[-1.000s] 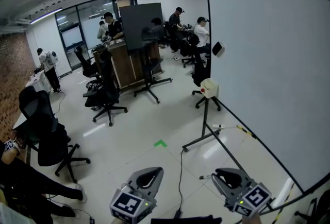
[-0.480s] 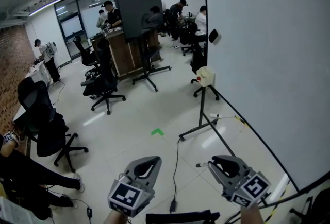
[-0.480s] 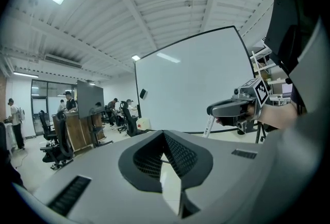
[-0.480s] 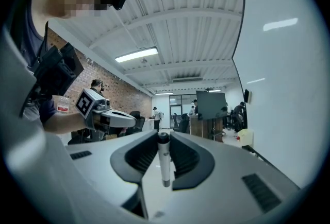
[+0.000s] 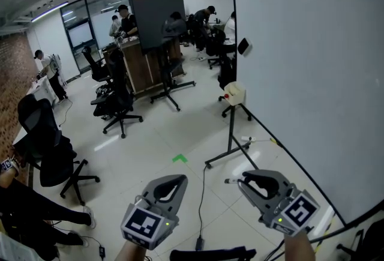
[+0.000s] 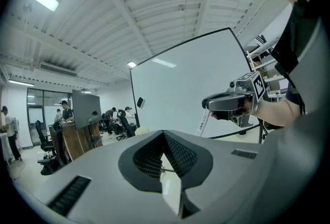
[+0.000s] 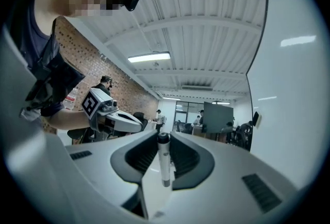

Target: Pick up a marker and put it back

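1. The right gripper (image 7: pixel 164 138) was clenched on a white marker (image 7: pixel 164 160). The marker stood crosswise between its two jaws near their tips, with a pad pressing on each side of the barrel.
2. The left gripper (image 6: pixel 163 134) was closed, its jaws brought together at the tips with nothing between them. It was level with the right gripper on that gripper's left, near it but well clear of it and of the marker.
3. A large whiteboard (image 5: pixel 300 74) stood ahead of the right gripper and to its right. The marker was apart from the board's surface.
4. In the head view only a short stub of the marker showed, poking out to the left of the right gripper's jaw tips.
   - The print on the barrel was too small to read.
   - In the right gripper view the marker's near end sank out of sight between the jaw bodies.
   - The whiteboard was cut off at the picture's right edge.
5. There were two grippers, one marker and one whiteboard. One small dark object (image 5: pixel 243 45) was stuck on the board, and one green mark (image 5: pixel 179 158) lay on the floor ahead of the left gripper. The people (image 5: pixel 123 20) far ahead were too small and overlapped to count surely.
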Demonstrator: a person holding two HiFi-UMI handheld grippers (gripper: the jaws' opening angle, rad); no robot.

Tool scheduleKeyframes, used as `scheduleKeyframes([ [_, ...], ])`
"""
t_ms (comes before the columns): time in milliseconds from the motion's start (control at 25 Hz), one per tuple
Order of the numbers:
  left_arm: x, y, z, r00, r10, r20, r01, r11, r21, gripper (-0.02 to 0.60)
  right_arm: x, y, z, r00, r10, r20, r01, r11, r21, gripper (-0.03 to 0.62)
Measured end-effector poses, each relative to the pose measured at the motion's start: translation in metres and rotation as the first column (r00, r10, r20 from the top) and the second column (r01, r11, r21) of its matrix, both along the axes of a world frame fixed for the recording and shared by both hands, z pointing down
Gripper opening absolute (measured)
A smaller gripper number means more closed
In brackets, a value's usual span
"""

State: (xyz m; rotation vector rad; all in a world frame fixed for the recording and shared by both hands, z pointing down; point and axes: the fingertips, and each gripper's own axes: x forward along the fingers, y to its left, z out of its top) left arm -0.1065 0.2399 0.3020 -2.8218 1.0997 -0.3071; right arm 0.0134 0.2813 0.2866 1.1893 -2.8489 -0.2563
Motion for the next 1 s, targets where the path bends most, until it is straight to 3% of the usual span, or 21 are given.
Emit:
scheduleKeyframes([
  [240,0.006,-0.015,-0.017,0.999,0.033,0.013,-0.033,0.998,0.049,0.0,-0.01,-0.017,-0.02,0.997,-0.007,-0.07,0.012,0.998,0.059,0.097],
  [480,0.003,-0.03,-0.027,0.993,0.106,-0.06,-0.105,0.994,0.028,0.0,-0.025,-0.034,-0.031,0.996,-0.002,-0.09,0.009,0.997,0.078,0.097],
  [1000,-0.077,-0.13,-0.006,0.981,0.172,-0.093,-0.173,0.985,-0.008,0.0,-0.107,-0.127,-0.009,0.984,0.079,-0.16,-0.076,0.997,0.024,0.097],
])
